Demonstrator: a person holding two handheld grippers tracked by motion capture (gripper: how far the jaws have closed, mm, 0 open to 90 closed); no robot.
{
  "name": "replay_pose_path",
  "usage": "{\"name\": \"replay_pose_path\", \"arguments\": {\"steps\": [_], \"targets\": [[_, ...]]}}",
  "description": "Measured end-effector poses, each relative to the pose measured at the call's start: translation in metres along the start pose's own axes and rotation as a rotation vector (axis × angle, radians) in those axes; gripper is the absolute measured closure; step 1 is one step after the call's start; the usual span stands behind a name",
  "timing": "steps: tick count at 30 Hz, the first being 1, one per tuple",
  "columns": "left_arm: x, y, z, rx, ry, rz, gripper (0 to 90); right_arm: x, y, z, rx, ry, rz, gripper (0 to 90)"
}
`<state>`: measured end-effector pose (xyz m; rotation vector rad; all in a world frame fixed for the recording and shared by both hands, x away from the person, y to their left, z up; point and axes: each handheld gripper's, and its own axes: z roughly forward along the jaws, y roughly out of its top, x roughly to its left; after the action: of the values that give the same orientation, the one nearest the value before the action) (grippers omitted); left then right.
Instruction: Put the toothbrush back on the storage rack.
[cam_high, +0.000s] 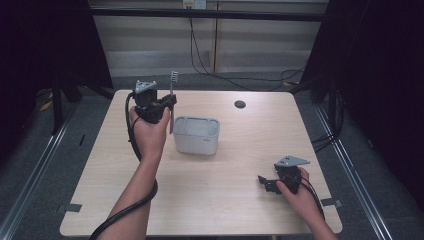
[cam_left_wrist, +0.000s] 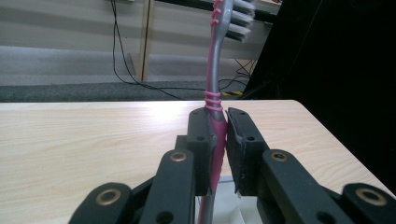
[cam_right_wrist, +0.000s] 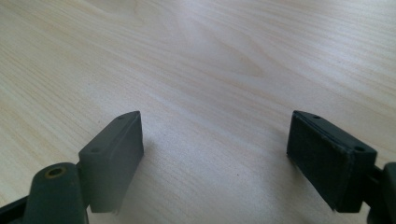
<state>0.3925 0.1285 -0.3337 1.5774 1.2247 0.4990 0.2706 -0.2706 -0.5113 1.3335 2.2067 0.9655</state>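
A pink and grey toothbrush (cam_high: 172, 100) stands upright, bristles up, held above the table at the left of a grey rectangular holder (cam_high: 197, 135). My left gripper (cam_high: 169, 103) is shut on its handle. In the left gripper view the toothbrush (cam_left_wrist: 215, 93) rises between the two pads, its lower end just over the holder's rim. My right gripper (cam_high: 265, 183) rests low over the table near the front right, open, with nothing between its fingers (cam_right_wrist: 114, 161).
The light wooden table (cam_high: 240, 200) has a dark round hole (cam_high: 240, 104) at the back right. Black curtains and a metal frame stand on both sides. Cables hang along the back wall.
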Motion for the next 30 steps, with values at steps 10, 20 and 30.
{"name": "replay_pose_path", "arguments": {"steps": [10,20,30], "targets": [[-0.004,0.003,0.009,-0.001,0.000,0.009,80.3,0.000,0.000,0.000,0.000,0.000,-0.002,18.3],[-0.006,0.001,0.020,0.001,-0.003,0.015,80.2,0.000,0.000,0.000,0.000,0.000,-0.002,18.2],[-0.007,0.001,0.032,0.003,0.009,0.022,80.1,0.000,0.000,0.000,-0.001,0.001,-0.002,18.3]]}}
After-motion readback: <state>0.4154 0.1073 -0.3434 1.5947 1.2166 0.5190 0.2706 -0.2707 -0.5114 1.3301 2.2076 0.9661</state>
